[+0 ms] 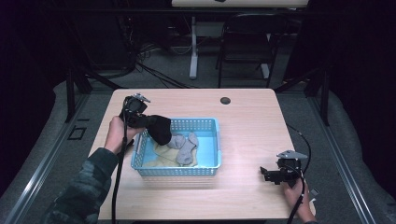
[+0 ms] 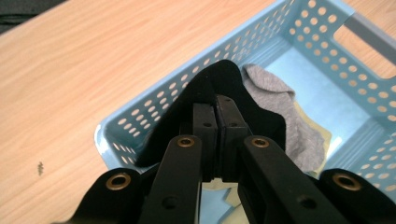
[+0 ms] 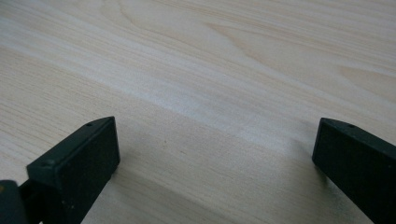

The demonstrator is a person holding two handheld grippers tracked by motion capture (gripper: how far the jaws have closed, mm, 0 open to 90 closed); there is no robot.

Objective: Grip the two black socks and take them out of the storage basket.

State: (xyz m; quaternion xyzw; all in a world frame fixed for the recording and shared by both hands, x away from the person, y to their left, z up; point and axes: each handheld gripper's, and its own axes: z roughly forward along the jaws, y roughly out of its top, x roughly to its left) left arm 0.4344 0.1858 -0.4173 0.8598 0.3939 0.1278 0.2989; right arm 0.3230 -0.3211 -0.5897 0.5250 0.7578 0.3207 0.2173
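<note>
Now — basket (image 1: 208,125): grey socks (image 1: 185,145); left tongs (image 2: 216,108) clamp black sock (image 1: 159,128)

The left matte-black two-jaw gripper (image 2: 217,121) has flat linkage arms pinned with brass-ringed rivets, a grey three-cornered plate on top and a black cable trailing back. The right matte-black two-jaw gripper (image 3: 215,144) has blocky square-ended jaws with small holes. The person wears a dark camouflage-patterned sleeve (image 1: 84,186).

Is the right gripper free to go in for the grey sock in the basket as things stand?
Probably yes. The right gripper is open, with bare table between it and the basket. The grey sock lies uncovered, though the left gripper holds a black sock just beside it.
</note>
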